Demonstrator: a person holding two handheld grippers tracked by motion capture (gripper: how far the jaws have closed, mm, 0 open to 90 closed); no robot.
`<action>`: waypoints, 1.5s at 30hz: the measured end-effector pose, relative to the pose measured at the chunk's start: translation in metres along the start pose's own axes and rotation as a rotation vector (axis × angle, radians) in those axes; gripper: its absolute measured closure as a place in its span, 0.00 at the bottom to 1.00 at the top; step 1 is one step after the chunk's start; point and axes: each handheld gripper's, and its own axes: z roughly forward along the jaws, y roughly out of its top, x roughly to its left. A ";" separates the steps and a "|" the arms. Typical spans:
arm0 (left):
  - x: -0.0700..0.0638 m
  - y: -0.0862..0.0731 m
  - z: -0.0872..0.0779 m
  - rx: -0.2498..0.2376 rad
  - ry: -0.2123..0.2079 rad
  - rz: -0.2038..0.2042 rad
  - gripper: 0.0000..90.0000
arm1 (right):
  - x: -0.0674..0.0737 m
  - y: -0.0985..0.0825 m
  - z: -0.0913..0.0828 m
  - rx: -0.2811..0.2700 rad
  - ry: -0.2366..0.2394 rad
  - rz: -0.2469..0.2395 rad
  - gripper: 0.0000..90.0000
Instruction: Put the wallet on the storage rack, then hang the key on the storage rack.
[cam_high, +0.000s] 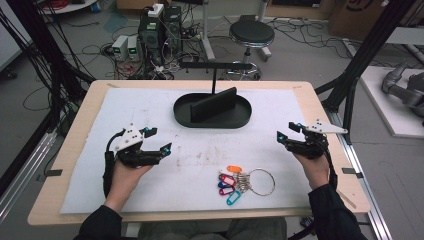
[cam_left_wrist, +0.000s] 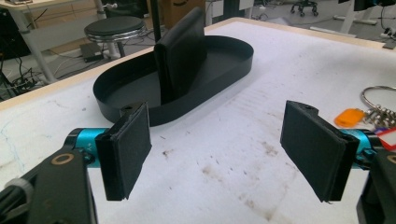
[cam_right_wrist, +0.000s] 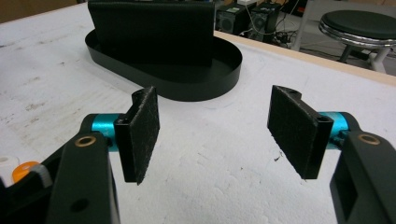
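A key ring (cam_high: 260, 181) with several coloured tags (cam_high: 228, 183) lies on the white mat near the table's front edge; its orange tag (cam_left_wrist: 349, 116) and ring (cam_left_wrist: 379, 94) show at the right of the left gripper view. A black oval tray (cam_high: 212, 120) with an upright black block (cam_high: 214, 104) stands at the mat's far middle, also the tray (cam_left_wrist: 116, 100) and the tray (cam_right_wrist: 205, 88). My left gripper (cam_high: 157, 140) is open at the left, nothing between its pads (cam_left_wrist: 125, 151). My right gripper (cam_high: 287, 131) is open at the right, its pads (cam_right_wrist: 299, 130) apart over bare mat.
A white mat (cam_high: 150, 165) covers most of the wooden table (cam_high: 65, 165). A black T-shaped stand (cam_high: 215, 70) rises behind the tray. Beyond the table are a round stool (cam_high: 251, 34), computer boxes (cam_high: 159, 30) and cables on the floor. Black frame posts flank both sides.
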 end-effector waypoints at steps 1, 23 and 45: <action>-0.001 -0.002 -0.002 0.000 0.001 0.000 0.27 | 0.000 0.000 0.000 0.000 0.002 -0.001 0.39; -0.002 -0.017 -0.009 0.017 0.028 -0.004 0.27 | -0.008 0.000 0.002 -0.011 -0.021 0.024 0.38; 0.012 -0.014 0.012 0.037 0.050 0.003 0.27 | 0.007 -0.016 -0.022 0.058 0.042 0.000 0.47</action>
